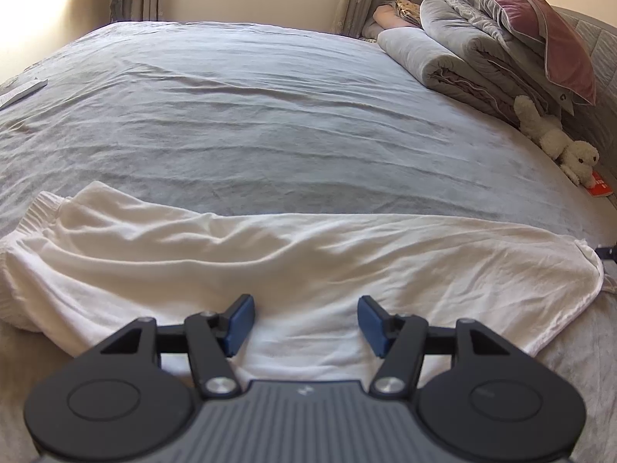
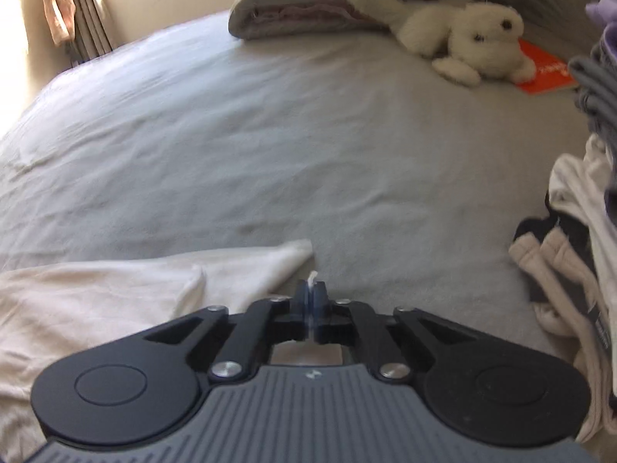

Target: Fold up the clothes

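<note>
Our white garment (image 1: 293, 266) lies across the bed (image 1: 270, 115), long axis left to right. Our right hand-held gripper (image 2: 311, 296) pinches its right-end corner tight; our left hand-held gripper (image 1: 305, 322) hovers spread wide over its near edge.

Bed (image 1: 270, 115) covered by a wrinkled grey sheet. Lower frame: white garment (image 1: 308, 262) spread flat across it. Upper right: folded grey blankets (image 1: 462, 61), white plush toy (image 1: 555, 139) and orange booklet (image 2: 540, 69). Right edge, right-wrist view: stacked clothes (image 2: 570, 262).
</note>
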Motion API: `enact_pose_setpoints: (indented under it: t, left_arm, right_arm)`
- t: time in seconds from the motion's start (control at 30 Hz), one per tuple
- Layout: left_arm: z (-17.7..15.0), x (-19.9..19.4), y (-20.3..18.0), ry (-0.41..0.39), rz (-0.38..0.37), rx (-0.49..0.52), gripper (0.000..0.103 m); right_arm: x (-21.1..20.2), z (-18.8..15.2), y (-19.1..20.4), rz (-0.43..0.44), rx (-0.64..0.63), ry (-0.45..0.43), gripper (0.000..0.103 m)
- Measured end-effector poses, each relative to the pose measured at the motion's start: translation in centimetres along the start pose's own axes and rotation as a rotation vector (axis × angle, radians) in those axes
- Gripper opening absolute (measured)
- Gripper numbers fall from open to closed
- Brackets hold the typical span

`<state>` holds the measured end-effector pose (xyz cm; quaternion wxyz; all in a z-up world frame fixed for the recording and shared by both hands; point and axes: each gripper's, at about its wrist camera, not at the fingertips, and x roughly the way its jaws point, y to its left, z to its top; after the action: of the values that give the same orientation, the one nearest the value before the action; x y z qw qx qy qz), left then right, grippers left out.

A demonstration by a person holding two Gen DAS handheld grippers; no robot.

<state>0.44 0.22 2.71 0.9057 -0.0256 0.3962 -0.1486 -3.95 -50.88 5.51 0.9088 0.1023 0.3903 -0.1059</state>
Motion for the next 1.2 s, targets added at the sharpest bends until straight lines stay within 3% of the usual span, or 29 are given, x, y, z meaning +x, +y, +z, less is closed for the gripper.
enact_pose_setpoints:
  t: [0.1, 0.17, 0.37, 0.43, 0.5, 0.57, 0.63, 0.67, 0.73, 0.8, 0.87, 0.9, 0.93, 0.97, 1.2]
  left_arm:
    - [0.0, -0.2, 0.3, -0.004, -0.004, -0.015, 0.061]
    - [0.0, -0.3, 0.4, -0.007, -0.005, -0.026, 0.061]
    - [0.1, -0.3, 0.3, -0.009, -0.004, -0.02, 0.061]
    - [0.1, -0.4, 0.3, -0.009, -0.008, -0.016, 0.061]
    - [0.1, -0.5, 0.3, -0.009, -0.014, -0.012, 0.061]
    - [0.1, -0.6, 0.3, -0.008, -0.017, -0.011, 0.061]
    - [0.1, -0.5, 0.2, -0.007, -0.014, -0.009, 0.061]
    - [0.1, -0.4, 0.2, -0.007, -0.012, -0.008, 0.061]
    - [0.0, -0.3, -0.1, -0.009, -0.007, 0.007, 0.061]
    - [-0.1, -0.3, -0.3, -0.012, -0.001, 0.022, 0.061]
    - [-0.2, -0.2, -0.5, -0.014, 0.005, 0.038, 0.061]
    - [-0.2, -0.2, -0.6, -0.015, 0.007, 0.045, 0.061]
    - [-0.3, -0.2, -0.8, -0.016, 0.01, 0.053, 0.061]
    - [-0.3, -0.1, -0.9, -0.018, 0.013, 0.061, 0.061]
    - [-0.3, -1.0, 0.3, -0.007, -0.016, 0.038, 0.061]
  right_arm:
    - [-2.0, 0.8, 0.3, -0.042, -0.012, -0.15, 0.002]
    - [-2.4, 1.0, 0.2, -0.057, -0.005, -0.182, 0.002]
    - [1.9, 0.0, 1.3, -0.132, -0.077, -0.04, 0.005]
    - [1.0, 0.2, 1.7, -0.17, -0.093, -0.068, 0.015]
    - [-0.6, 0.6, 1.8, -0.194, -0.086, -0.115, 0.019]
    - [-2.6, 0.5, 2.0, -0.129, -0.062, -0.157, 0.028]
    - [-3.4, 0.0, 2.6, 0.008, -0.051, -0.137, 0.046]
    - [-3.7, -0.3, 2.9, 0.067, -0.052, -0.126, 0.047]
    - [-3.1, -0.7, 4.6, 0.105, -0.105, -0.1, 0.05]
    - [-2.0, -1.0, 6.2, 0.09, -0.166, -0.07, 0.052]
    - [-0.6, -1.2, 7.6, 0.037, -0.225, -0.038, 0.052]
    - [-0.3, -1.2, 7.5, -0.001, -0.215, -0.025, 0.044]
    - [0.0, -1.3, 7.5, -0.04, -0.205, -0.013, 0.018]
    - [0.2, -1.3, 7.3, -0.071, -0.184, -0.004, 0.004]
    - [-3.7, -2.9, 0.3, -0.085, 0.262, -0.026, 0.003]
